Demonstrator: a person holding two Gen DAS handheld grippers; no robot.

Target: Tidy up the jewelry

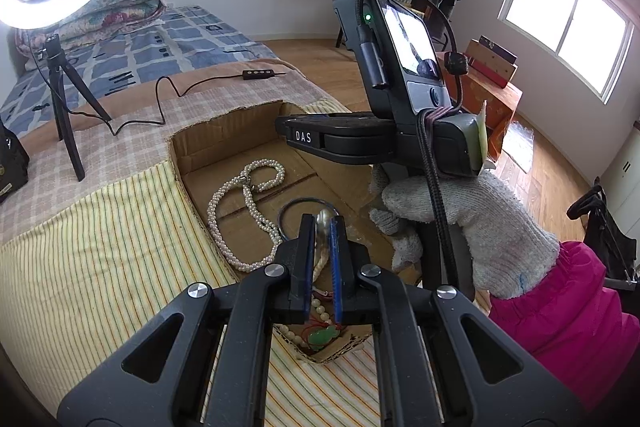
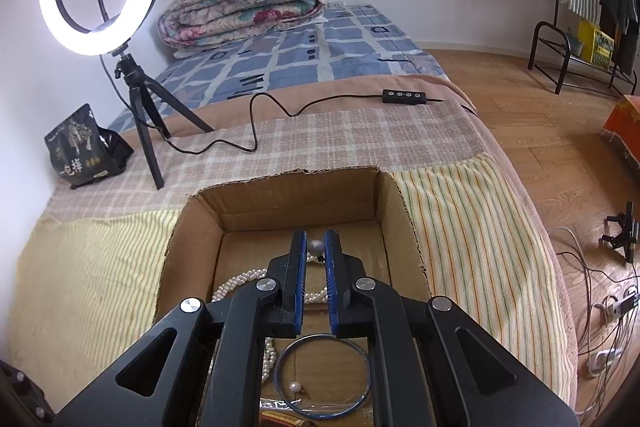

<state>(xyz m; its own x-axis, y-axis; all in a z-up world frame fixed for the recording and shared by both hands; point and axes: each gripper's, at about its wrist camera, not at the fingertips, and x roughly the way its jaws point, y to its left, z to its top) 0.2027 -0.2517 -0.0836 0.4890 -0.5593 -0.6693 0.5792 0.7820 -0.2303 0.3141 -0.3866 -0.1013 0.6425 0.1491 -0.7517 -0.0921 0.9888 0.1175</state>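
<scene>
A bed [image 2: 360, 131] carried an open cardboard box [image 2: 280, 195] of jewelry. Inside lay a pearl necklace [image 1: 224, 211], a dark bangle [image 2: 320, 379] and a jade pendant [image 1: 322, 336]. The left gripper [image 1: 323, 223] was clenched on a silvery pearl [image 1: 323, 217] above the box; the right gripper [image 2: 316, 243] gripped a grey pearl [image 2: 316, 246] over the box's far end.
</scene>
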